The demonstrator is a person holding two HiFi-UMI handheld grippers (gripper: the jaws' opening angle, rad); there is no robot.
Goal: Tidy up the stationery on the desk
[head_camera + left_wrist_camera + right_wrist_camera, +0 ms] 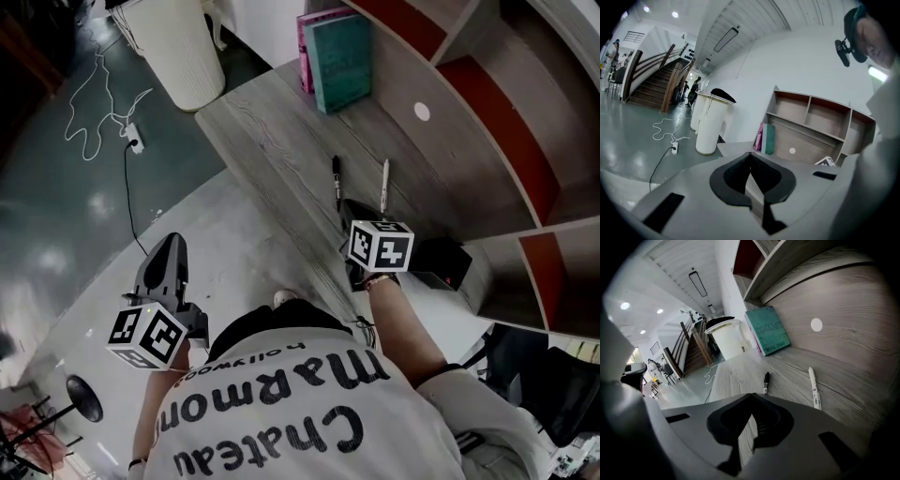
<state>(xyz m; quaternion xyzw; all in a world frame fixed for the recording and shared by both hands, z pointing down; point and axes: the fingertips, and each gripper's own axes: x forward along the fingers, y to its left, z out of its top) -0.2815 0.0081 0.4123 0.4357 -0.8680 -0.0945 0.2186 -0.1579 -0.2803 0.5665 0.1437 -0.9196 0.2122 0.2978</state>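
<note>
The grey wood-grain desk [281, 141] sits under a curved shelf unit with red back panels [487, 141]. A white ribbed bin [178, 47] stands on the floor at eleven o'clock. The person's white shirt [309, 422] reads "Chateau Marmon…" and "hollywood". A teal hardback book [339, 61] stands beside a pink book [305, 47] (cover lettering too blurred to read). The right gripper [751, 394] is over the desk, fingers together on nothing. The left gripper [750, 153], off the desk at eight o'clock, is likewise closed and empty. At the right gripper's twelve o'clock lie a black pen [337, 180] and a white pen [384, 186], apart.
</note>
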